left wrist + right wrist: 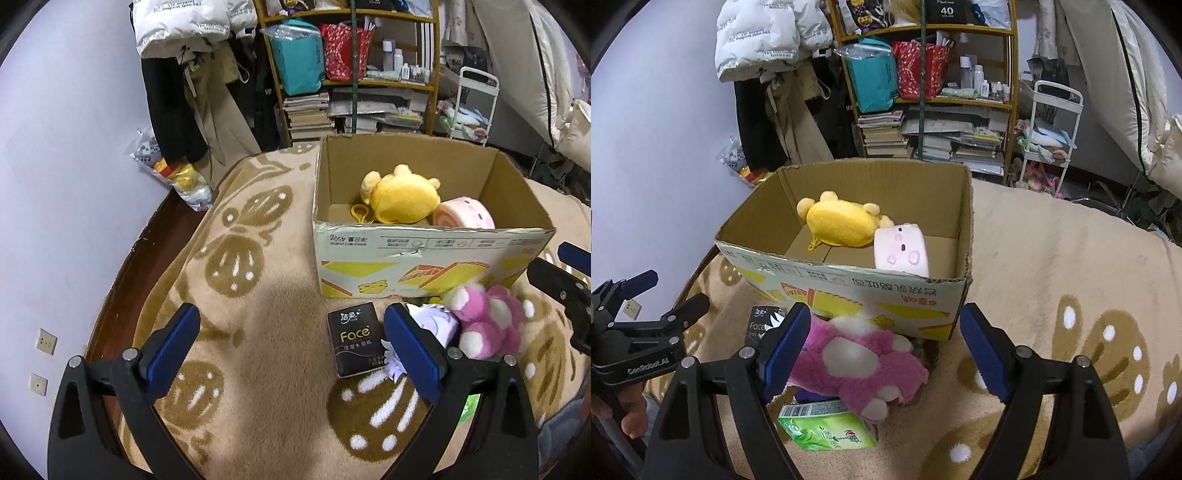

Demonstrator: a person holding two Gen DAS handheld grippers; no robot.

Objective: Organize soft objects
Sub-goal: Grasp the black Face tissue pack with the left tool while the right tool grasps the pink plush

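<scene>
Nearest, right gripper (pixel 882 347) spread wide and empty above a pink plush toy (pixel 857 365) lying on the patterned blanket (pixel 1052 266), beside a green tissue pack (pixel 827 428) and a black tissue pack (pixel 356 338); left gripper (pixel 291 343) likewise wide apart, holding nothing. Best lowered squarely over the plush's thick middle, closed gently, then lifted clear of the rim of the cardboard box (pixel 849 284) just behind, already holding a yellow plush (pixel 842 227) and a pink roll plush (pixel 901 251).

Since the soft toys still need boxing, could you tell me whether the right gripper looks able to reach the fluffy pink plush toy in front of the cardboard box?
Probably yes: the right gripper is open, and the fluffy pink plush toy lies uncovered between its fingers.
</scene>
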